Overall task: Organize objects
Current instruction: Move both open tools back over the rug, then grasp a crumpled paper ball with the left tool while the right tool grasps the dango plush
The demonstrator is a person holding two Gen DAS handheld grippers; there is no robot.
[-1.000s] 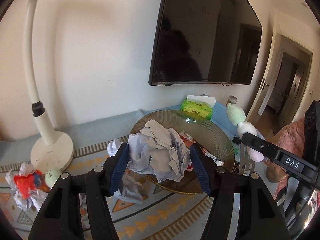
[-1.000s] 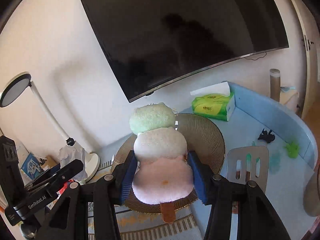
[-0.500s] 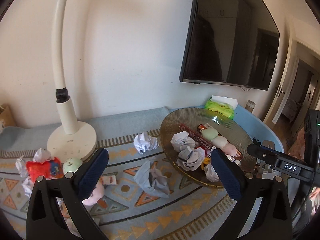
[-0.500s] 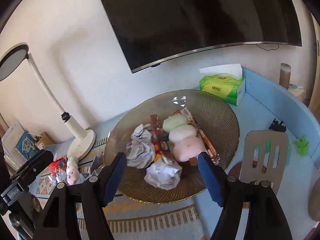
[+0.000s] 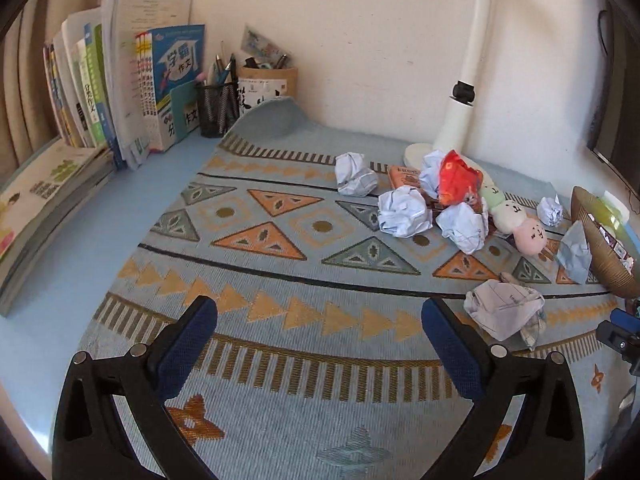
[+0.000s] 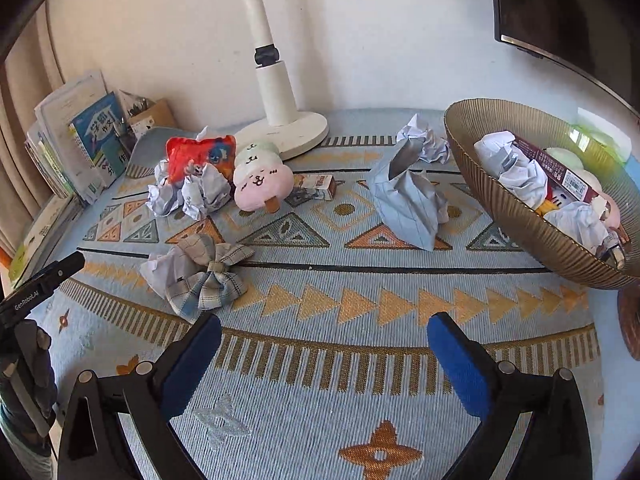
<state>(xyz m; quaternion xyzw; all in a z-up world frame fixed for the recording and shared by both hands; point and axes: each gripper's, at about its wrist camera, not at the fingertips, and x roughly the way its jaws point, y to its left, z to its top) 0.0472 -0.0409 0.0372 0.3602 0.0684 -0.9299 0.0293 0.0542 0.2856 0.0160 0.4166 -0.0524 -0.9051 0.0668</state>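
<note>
Both loads are now in the bowl (image 6: 532,216): a second ago the left gripper (image 5: 320,322) clamped a paper wad and the right gripper (image 6: 324,334) a plush. The right fingers have just been opening; both pairs now gape, released and empty, over the mat (image 6: 320,288), so more clutter is next. Only the left view shows the pen cups (image 5: 218,108); only the right shows the bowl's contents and the checked bow (image 6: 208,280).

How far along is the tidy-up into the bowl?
Partly done. The bowl already holds crumpled paper, a snack box and a plush. In hand: nothing; left gripper and right gripper are open. Left on the mat: paper balls, plush, red packet, plaid bow.
</note>
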